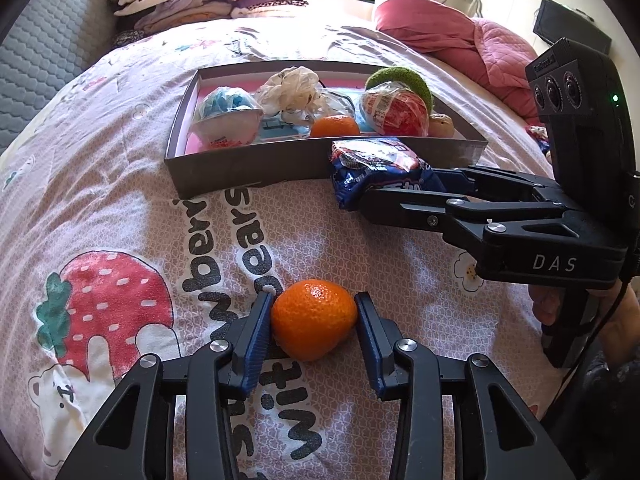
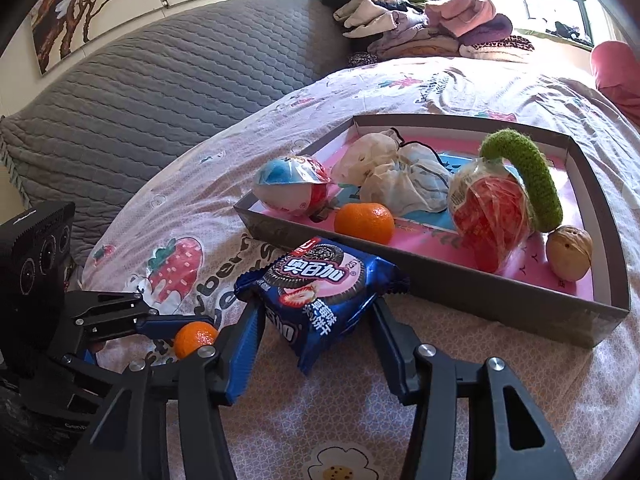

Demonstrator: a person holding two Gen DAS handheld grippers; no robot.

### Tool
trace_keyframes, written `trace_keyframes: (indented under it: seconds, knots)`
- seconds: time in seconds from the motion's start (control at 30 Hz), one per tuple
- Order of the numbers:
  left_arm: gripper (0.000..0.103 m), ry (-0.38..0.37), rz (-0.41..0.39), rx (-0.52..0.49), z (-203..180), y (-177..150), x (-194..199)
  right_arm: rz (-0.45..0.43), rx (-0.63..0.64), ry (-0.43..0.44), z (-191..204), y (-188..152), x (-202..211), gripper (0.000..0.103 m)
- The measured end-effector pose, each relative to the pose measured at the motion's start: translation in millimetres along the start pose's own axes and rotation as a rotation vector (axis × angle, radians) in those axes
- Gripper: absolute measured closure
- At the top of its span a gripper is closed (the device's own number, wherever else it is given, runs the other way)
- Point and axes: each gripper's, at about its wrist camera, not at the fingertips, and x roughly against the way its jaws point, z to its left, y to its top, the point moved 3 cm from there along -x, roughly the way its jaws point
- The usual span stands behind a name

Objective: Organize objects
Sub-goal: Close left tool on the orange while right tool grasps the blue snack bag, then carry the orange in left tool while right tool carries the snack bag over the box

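A tangerine (image 1: 314,320) lies on the strawberry-print bedspread (image 1: 120,208) with my left gripper (image 1: 314,300) shut on it, both blue pads against its sides. From the right wrist view that same tangerine (image 2: 194,338) shows between the left gripper's (image 2: 188,332) fingers. My right gripper (image 2: 316,304) is shut on a blue cookie packet (image 2: 320,288), held just in front of the grey box's front wall (image 2: 480,288). In the left wrist view the cookie packet (image 1: 380,172) sits at the right gripper's (image 1: 400,184) tips against the box (image 1: 240,172).
The box holds a second tangerine (image 2: 363,222), a blue-white wrapped egg (image 2: 292,184), a crumpled white bag (image 2: 392,176), a red wrapped ball (image 2: 492,216), a green knitted arc (image 2: 532,176) and a walnut (image 2: 569,252). Folded clothes (image 2: 432,20) and a pink quilt (image 1: 460,48) lie beyond.
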Motion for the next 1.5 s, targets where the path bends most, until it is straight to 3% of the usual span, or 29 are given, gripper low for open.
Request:
trace_keyframes:
  seconds: [0.37,0.93,1.37,1.4,1.43,1.47,1.5]
  knots:
    - [0.061,0.0,0.0,0.006,0.6,3.0,-0.7,-0.095,-0.047,0.005,-3.2,12.3,14.6,0.053]
    - [0.062,0.007,-0.044,0.048,8.7,36.7,1.5,-0.14,-0.08,0.017,-5.6,25.2,18.9,0.054]
    - [0.062,0.009,-0.13,0.021,-0.3,74.8,23.4,-0.233,-0.096,-0.061,-21.6,48.3,47.8,0.057]
    - [0.062,0.009,-0.135,0.02,-1.2,78.3,24.7,-0.239,-0.098,-0.061,-23.2,49.8,50.5,0.061]
    - [0.062,0.008,-0.137,0.019,-2.3,81.3,25.5,-0.249,-0.1,-0.072,-24.9,51.9,52.8,0.088]
    - [0.062,0.009,-0.144,0.018,-3.0,84.7,26.3,-0.253,-0.098,-0.084,-26.9,54.4,53.8,0.095]
    - [0.062,0.012,-0.147,0.014,-4.1,87.9,26.3,-0.251,-0.091,-0.104,-28.9,56.5,54.5,0.095]
